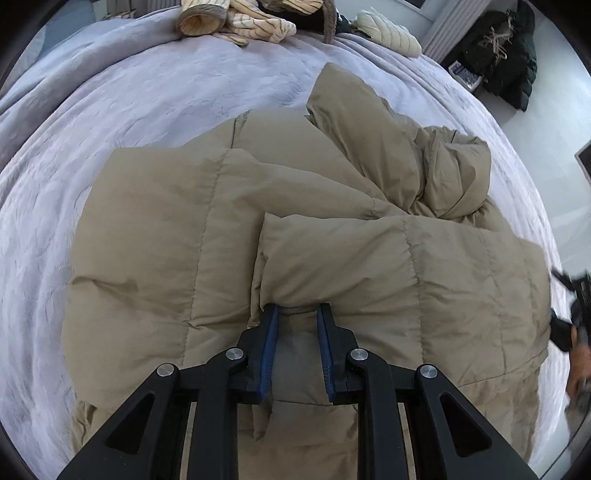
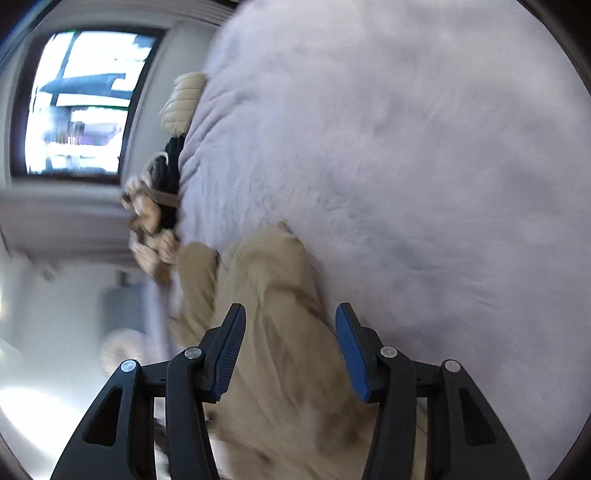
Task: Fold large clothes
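Pale lilac bedding covers the bed, with other clothes heaped at its far edge under a window. On it my tan puffer jacket lies with a sleeve folded across, so I judge the fold partly done. My left gripper pinches the sleeve's cuff; my right gripper hangs wide, empty.

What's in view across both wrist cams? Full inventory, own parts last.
puffer jacket: 1, tan, spread on the bed, sleeve folded over its body
bed cover: 1, pale lilac, under the jacket
striped garment: 1, cream with dark lines, far edge of bed
quilted garment: 1, cream, far edge of bed
dark clothes pile: 1, black, off the bed
window: 1, bright, right wrist view
left tool: black, blue pads, on a jacket fold
right tool: black, blue pads, open over the jacket
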Tool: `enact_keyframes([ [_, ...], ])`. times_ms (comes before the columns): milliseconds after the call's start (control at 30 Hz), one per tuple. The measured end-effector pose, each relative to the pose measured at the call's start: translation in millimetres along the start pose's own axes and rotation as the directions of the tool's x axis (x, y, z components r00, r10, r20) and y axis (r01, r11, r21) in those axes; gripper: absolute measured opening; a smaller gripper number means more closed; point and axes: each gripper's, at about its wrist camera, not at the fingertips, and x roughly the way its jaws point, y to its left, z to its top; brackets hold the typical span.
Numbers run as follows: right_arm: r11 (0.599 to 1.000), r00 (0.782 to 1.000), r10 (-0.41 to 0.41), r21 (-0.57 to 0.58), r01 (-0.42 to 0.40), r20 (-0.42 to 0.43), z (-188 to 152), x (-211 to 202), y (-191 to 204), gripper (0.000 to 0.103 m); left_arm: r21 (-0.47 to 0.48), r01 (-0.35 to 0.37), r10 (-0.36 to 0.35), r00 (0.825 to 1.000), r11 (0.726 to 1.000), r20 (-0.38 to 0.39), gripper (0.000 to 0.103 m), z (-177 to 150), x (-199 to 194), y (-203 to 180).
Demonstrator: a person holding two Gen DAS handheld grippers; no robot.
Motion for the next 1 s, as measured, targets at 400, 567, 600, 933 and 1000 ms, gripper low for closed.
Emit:
enact_keyframes([
  [400,0.861,0.927,-0.363,-0.348,0.371,0.091,20.2,63.6,36.5,0.008,0.024,-0.025,0.025,1.000,0.999,0.008,0.023,3.2,17.7,-13.7],
  [567,0.812,0.887,-0.430,-0.357,0.461,0.168,11.8,58.4,41.9,0.003,0.037,-0.024,0.024,1.000,0.999,0.011,0.023,2.6,19.8,-13.9],
  [600,0.790,0.872,-0.451,-0.369,0.489,0.189,9.0,53.9,45.9,0.003,0.039,-0.024,0.024,1.000,0.999,0.010,0.023,2.0,19.4,-13.2],
  [933,0.646,0.833,-0.432,-0.527,0.553,0.344,-80.8,-16.5,82.6,0.003,0.049,-0.026,0.026,1.000,0.998,0.013,0.023,1.9,18.4,-15.0],
  [1000,0.606,0.843,-0.438,-0.590,0.534,0.313,-101.6,-12.8,85.3,0.003,0.053,-0.028,0.027,1.000,0.998,0.014,0.023,1.7,18.3,-15.0],
])
